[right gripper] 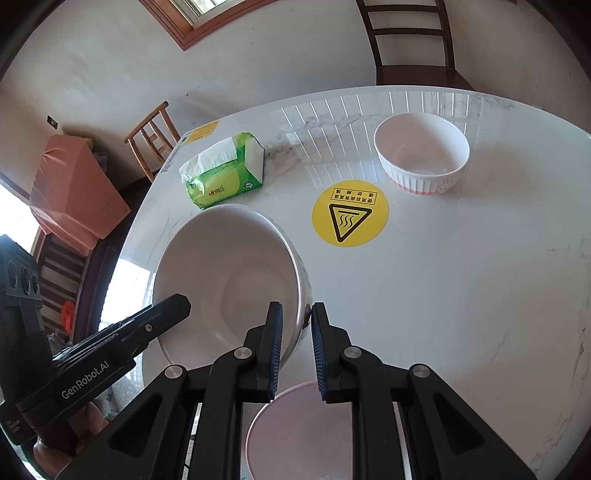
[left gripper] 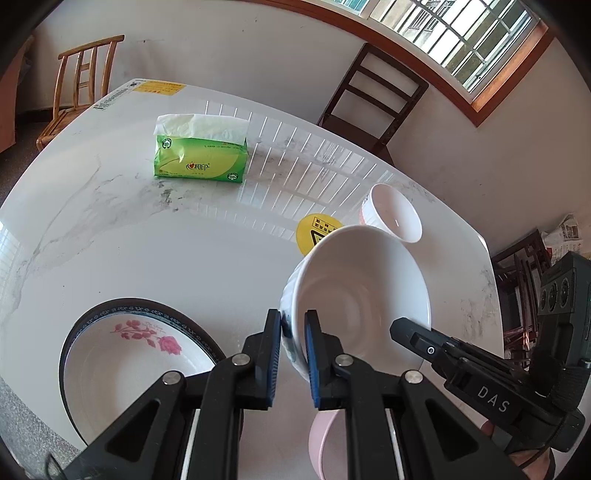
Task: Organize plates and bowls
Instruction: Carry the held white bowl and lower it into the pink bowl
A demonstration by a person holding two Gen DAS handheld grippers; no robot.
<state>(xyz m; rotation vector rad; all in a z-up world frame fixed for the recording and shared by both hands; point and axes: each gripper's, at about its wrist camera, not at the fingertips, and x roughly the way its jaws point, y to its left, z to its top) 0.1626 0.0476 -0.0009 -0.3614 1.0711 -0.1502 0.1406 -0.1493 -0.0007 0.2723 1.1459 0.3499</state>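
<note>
Tissue pack [left gripper: 201, 149] at table's [left gripper: 147, 240] far side — ribbed bowl [right gripper: 421, 153] right of it

I stood at a white marble-look table [left gripper: 147, 258] in a room with plain white walls [left gripper: 240, 48]. A window [left gripper: 454, 33] with a brown wooden frame and metal bars gave bright daylight, and the bars were reflected on the glossy table. A dark wooden chair [left gripper: 373, 96] stood under the window. A light wooden chair [left gripper: 77, 85] stood near the far corner, on a dark floor [left gripper: 22, 147].
</note>
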